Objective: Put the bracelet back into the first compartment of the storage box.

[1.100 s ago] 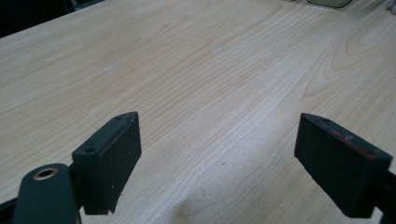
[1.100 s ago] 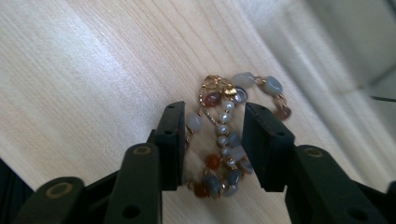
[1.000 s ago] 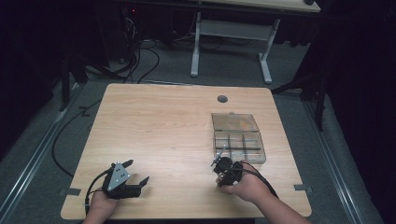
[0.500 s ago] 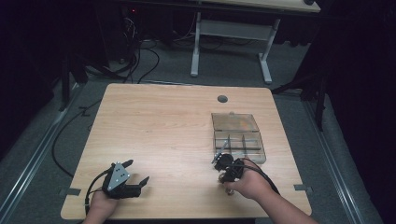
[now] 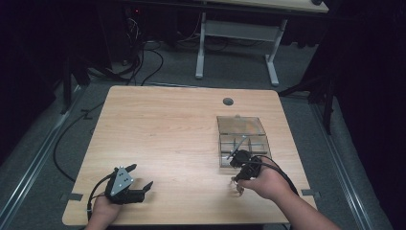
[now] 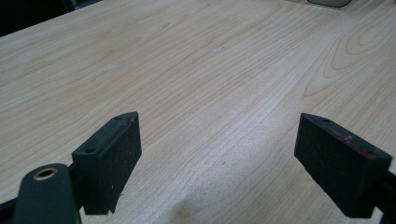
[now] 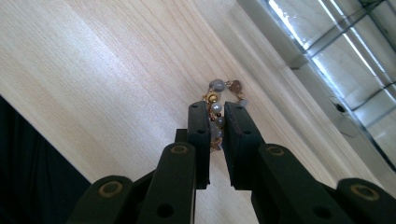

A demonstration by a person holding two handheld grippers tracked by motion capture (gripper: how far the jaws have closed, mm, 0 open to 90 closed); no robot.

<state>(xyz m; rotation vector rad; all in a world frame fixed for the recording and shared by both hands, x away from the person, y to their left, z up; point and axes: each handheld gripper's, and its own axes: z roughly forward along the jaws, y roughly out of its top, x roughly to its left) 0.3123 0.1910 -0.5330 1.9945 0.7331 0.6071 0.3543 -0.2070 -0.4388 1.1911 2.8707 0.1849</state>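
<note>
A beaded bracelet (image 7: 218,109) is pinched in the just-closed right tongs (image 7: 217,112) (left tongs (image 6: 217,154) gaping, empty) and has been lifted off the counter (image 5: 167,134), probably bound for the clear organizer box (image 5: 242,136).

Wooden table (image 5: 158,129) bears a clear compartment box (image 5: 242,139) (lid open).

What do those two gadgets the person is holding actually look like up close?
Both are black. The left gripper carries a grey three-cornered plate with small dots on top, and its two blocky black pads have small holes; one shows a reddish edge. The right gripper has two slim black jaws on linked bars with brass-coloured rivets. A black cable trails from each. The forearms are bare, with no sleeves showing.
</note>
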